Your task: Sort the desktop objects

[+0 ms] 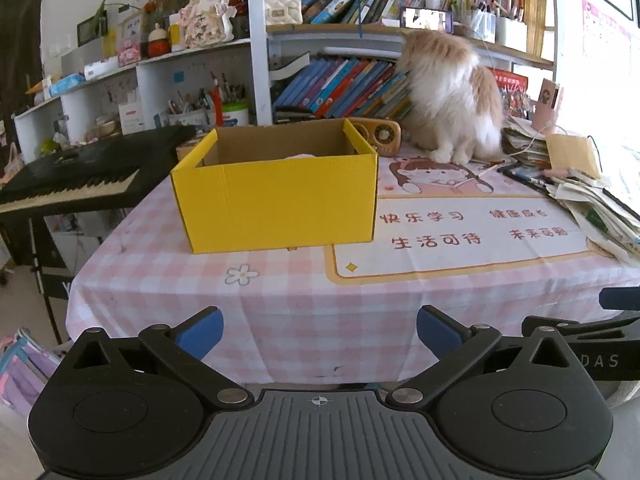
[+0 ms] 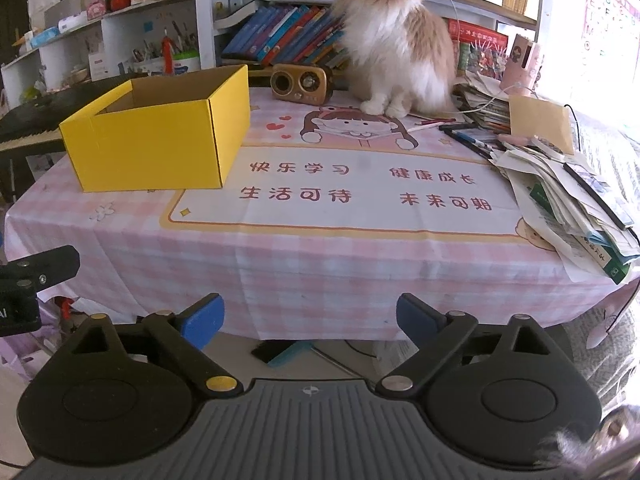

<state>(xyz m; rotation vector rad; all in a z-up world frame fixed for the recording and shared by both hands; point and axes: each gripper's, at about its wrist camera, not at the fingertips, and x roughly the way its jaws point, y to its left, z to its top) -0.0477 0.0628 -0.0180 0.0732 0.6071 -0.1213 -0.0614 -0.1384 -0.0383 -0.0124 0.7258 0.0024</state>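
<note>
Both grippers, left (image 1: pixel 320 334) and right (image 2: pixel 310 320), gape empty; yellow box (image 1: pixel 276 200) barely filled, pens (image 2: pixel 474 140) and papers (image 2: pixel 560 200) remain unsorted.

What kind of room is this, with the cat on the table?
Probably a child's study corner at home: bookshelves packed with children's books, pen pots, a keyboard piano beside the desk, and a cat sitting on the pink cartoon tablecloth.
</note>
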